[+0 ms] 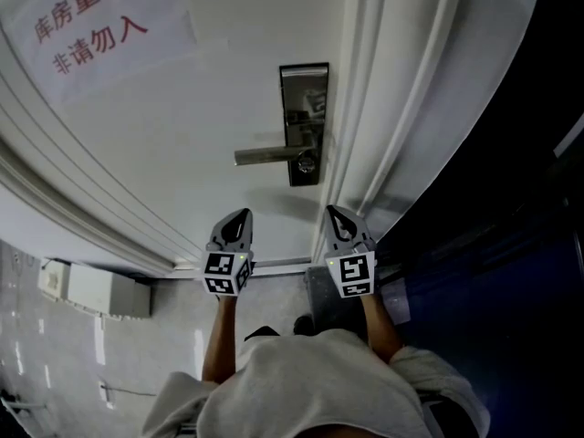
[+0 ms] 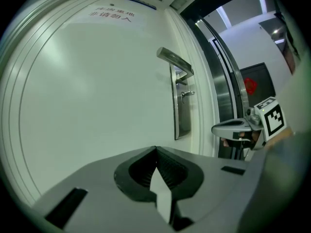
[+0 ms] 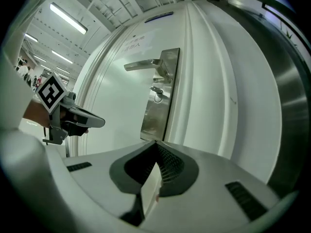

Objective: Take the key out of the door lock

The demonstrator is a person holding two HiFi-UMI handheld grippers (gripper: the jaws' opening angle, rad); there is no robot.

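Observation:
A steel lock plate (image 1: pixel 304 108) with a lever handle (image 1: pixel 265 156) is set near the right edge of a white door (image 1: pixel 182 135). A key (image 1: pixel 306 163) sticks out of the plate just below the handle's root. It also shows as a small key (image 2: pixel 187 94) in the left gripper view and a key (image 3: pixel 156 94) in the right gripper view. My left gripper (image 1: pixel 241 213) and right gripper (image 1: pixel 334 211) hang side by side below the lock, apart from the door. Both are shut with nothing between their jaws.
A paper sign (image 1: pixel 87 21) with red characters is stuck on the door's upper left. The white door frame (image 1: pixel 401 108) runs along the right, with dark space beyond. A white box (image 1: pixel 96 290) lies on the tiled floor at the lower left.

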